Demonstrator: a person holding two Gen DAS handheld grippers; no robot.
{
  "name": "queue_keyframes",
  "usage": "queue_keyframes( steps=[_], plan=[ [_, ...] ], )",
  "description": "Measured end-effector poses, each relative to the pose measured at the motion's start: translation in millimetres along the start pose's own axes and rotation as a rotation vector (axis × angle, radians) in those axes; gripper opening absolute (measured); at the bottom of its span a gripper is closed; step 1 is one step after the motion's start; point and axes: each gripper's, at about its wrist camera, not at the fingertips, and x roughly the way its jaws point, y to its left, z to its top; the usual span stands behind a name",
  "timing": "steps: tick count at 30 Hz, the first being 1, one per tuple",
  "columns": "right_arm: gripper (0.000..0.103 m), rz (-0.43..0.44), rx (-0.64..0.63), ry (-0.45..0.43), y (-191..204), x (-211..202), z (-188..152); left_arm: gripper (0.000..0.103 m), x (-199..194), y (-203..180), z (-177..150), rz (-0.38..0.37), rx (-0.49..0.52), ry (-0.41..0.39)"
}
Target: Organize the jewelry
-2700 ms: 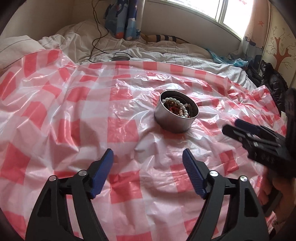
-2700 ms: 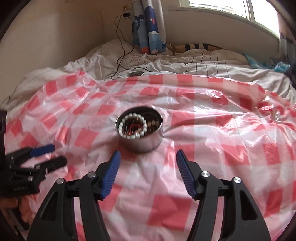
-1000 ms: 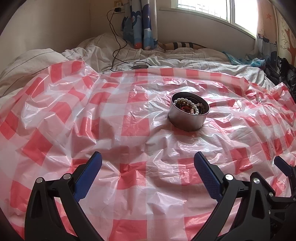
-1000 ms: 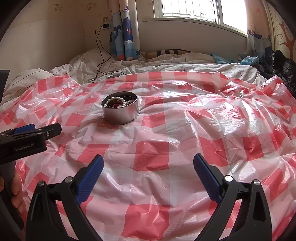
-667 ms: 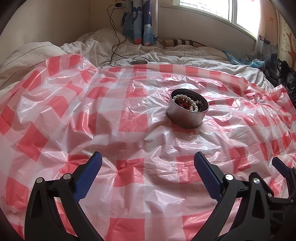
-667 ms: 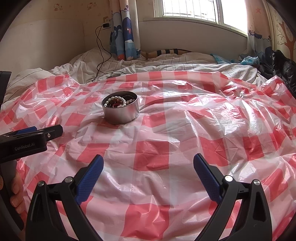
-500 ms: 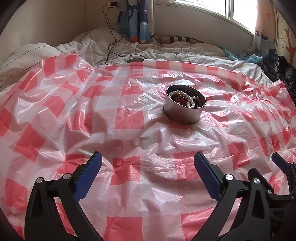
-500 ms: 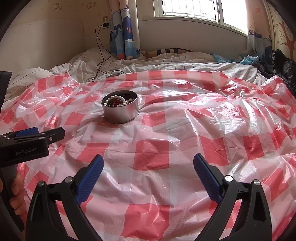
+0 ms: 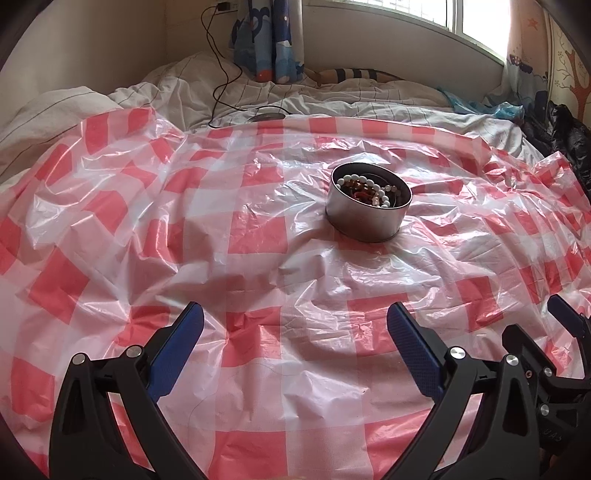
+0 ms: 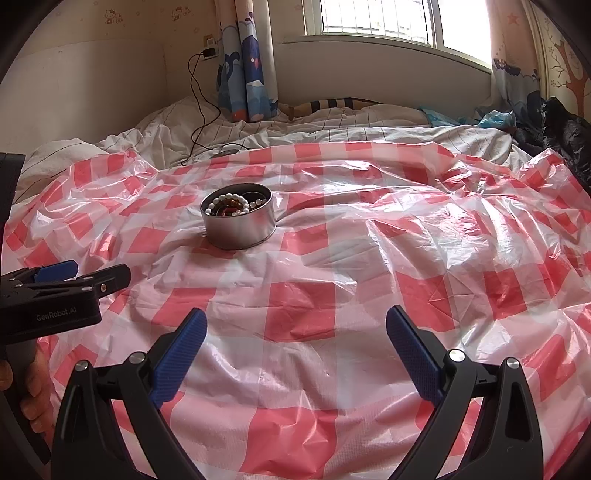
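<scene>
Sat on the crinkled red-and-white checked plastic sheet (image 9: pixel 255 236) over the bed: a round metal tin (image 9: pixel 367 218) holding a white bead bracelet (image 9: pixel 384 192) and amber-red beads. Probably light, slippery, loose strands, best pinched on a single loop rather than the smooth tin wall. Left claw (image 9: pixel 295 332) spread wide, empty; right claw (image 10: pixel 295 332) likewise, both well short of the tin.

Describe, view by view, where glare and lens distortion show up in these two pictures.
Left wrist view: window blown out white, plastic sheet glinting, dark fisheye corners. Right wrist view: window overexposed too, sheen on the sheet's wrinkles, tin sharp, edges bowed.
</scene>
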Motion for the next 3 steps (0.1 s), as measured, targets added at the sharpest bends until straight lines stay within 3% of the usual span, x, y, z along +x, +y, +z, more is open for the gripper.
queue_keyframes(
  steps=[3],
  plan=[
    [0.094, 0.000, -0.002, 0.000, 0.1, -0.1, -0.2, 0.095, 0.6, -0.5, -0.7, -0.003, 0.003, 0.005]
  ],
)
